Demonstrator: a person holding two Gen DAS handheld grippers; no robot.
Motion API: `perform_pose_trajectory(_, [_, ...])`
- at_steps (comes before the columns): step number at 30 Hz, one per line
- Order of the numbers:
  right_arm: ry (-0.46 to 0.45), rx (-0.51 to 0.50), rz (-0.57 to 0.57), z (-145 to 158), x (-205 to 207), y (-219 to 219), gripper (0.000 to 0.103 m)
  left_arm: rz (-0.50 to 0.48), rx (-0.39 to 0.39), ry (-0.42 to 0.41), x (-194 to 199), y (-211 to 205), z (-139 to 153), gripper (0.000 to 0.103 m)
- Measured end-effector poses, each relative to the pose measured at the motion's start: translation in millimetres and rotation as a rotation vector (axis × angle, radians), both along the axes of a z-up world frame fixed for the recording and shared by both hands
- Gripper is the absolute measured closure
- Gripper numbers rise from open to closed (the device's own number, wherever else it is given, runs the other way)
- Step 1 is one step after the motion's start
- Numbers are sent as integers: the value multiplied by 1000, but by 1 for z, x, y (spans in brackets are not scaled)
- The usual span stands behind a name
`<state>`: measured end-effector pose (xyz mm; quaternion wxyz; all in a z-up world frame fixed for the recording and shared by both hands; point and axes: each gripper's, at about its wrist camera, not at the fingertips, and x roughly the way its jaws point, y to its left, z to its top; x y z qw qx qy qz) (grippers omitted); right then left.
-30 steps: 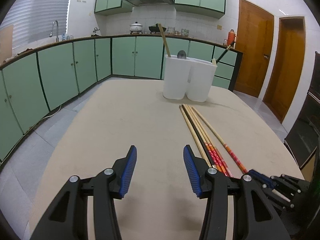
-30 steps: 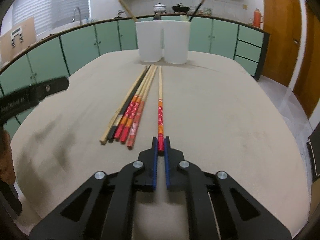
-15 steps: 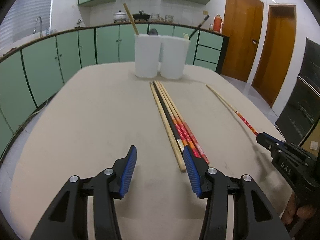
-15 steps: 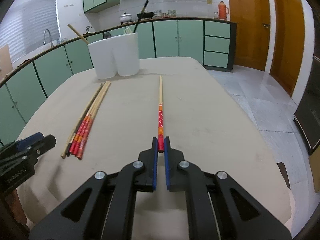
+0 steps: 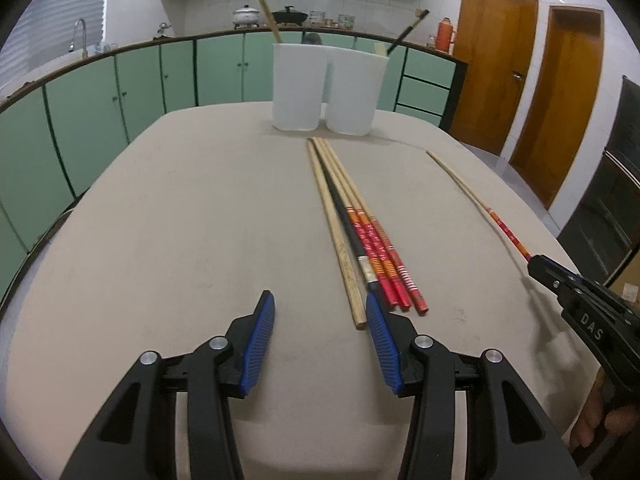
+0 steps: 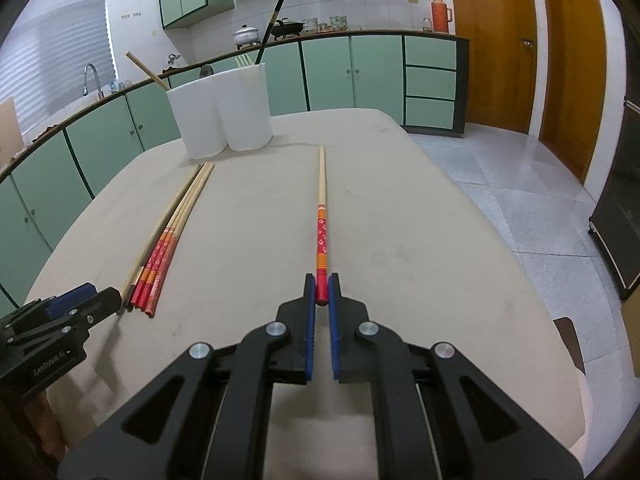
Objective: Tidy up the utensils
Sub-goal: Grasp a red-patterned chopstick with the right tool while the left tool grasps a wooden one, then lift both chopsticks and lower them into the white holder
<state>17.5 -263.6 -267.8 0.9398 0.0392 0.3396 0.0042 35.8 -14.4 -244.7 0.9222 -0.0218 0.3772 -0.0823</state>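
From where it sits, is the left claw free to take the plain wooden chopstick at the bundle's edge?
Probably yes. The left claw is open and empty, the plain wooden chopstick ends just ahead of its right finger, and nothing lies between; the neighbouring black chopstick touches it, though.

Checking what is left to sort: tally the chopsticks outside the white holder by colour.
Red-patterned chopsticks: 4, one of them in the right tongs
Black chopstick: 1
Plain wooden chopstick: 1
Total: 6
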Motion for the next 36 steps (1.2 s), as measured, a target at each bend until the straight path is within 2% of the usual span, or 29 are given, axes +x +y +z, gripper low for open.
perform_pose_trajectory(8, [14, 3, 6, -3, 1, 0, 98, 7, 31, 1, 2, -4, -2, 57])
perform_pose_trajectory(9, [18, 4, 5, -4, 1, 0, 98, 8, 35, 0, 2, -5, -2, 61])
perform_pose_trajectory(13, [26, 6, 7, -4, 3, 0, 98, 19, 22, 5, 5, -2, -1, 95])
perform_pose_trajectory(14, [24, 4, 9, -4, 3, 0, 98, 19, 16, 6, 5, -1, -1, 96])
perform_pose_trajectory(19, [8, -12, 14, 2, 1, 1, 98, 21, -1, -4, 4, 5, 6, 97])
perform_pose_trajectory(24, [-20, -7, 21, 19, 1, -1, 98, 18, 17, -93, -3, 9, 39, 97])
perform_pose_trajectory(27, [-58, -13, 32, 36, -1, -2, 98, 13, 30, -141, -7, 9, 60, 97])
perform_pose_trajectory(36, [-174, 7, 88, 112, 11, -4, 98, -17, -25, -293, 3, 16, 135, 96])
